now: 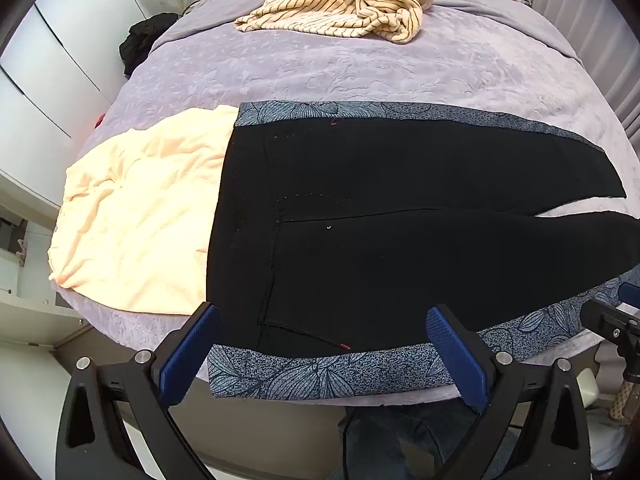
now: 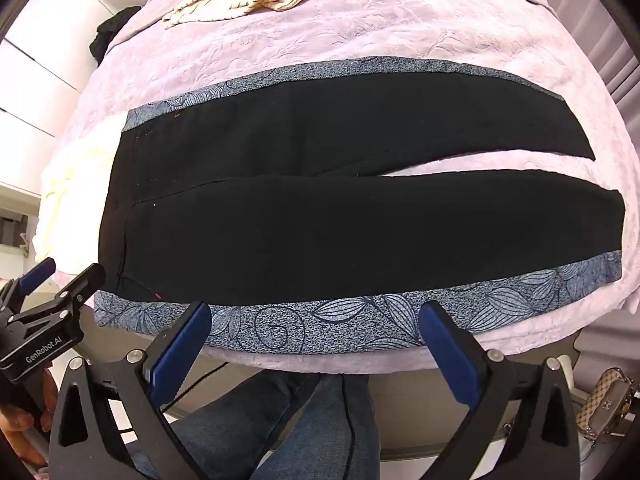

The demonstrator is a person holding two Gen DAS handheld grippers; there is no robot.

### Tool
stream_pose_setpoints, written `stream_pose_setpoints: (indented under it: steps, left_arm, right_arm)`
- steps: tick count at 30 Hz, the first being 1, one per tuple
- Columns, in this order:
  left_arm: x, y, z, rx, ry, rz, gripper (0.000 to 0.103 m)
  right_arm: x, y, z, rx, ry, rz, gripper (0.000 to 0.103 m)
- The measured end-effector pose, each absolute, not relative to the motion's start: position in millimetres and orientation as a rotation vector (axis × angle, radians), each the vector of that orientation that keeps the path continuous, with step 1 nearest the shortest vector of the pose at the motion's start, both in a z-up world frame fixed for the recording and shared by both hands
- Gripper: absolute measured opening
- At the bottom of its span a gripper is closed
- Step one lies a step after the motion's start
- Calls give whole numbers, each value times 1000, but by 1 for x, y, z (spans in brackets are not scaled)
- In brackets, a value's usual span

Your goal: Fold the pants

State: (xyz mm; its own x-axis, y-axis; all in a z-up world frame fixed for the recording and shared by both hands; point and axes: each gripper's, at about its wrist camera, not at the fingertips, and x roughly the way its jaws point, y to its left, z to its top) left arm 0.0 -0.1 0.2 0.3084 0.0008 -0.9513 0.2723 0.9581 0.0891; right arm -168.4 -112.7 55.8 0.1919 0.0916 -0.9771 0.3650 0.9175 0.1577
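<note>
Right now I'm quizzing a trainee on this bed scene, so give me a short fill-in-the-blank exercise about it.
1. The black pants lie spread flat on a ____ bedspread.
2. Both the left gripper and the right gripper have their jaws ____.
3. Beyond the pants' waistband lies a pale ____ towel.
4. The bunched striped garment lies at the bed's ____ side.

Missing words: purple; open; peach; far

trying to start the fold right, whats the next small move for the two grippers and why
Probably lower both onto the near patterned side stripe and pinch it. The black pants lie flat, legs spread, on the lavender bedspread; the left gripper and right gripper hover open at that near edge, holding nothing.
</note>
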Motion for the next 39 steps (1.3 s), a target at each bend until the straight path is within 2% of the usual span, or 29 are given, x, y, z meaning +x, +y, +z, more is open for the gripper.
stream_pose_setpoints:
  steps: [39]
  left_arm:
    - [-1, -1, 2, 268, 1242, -158, 103]
  right_arm:
    - [-169, -109, 66, 247, 1363, -274, 103]
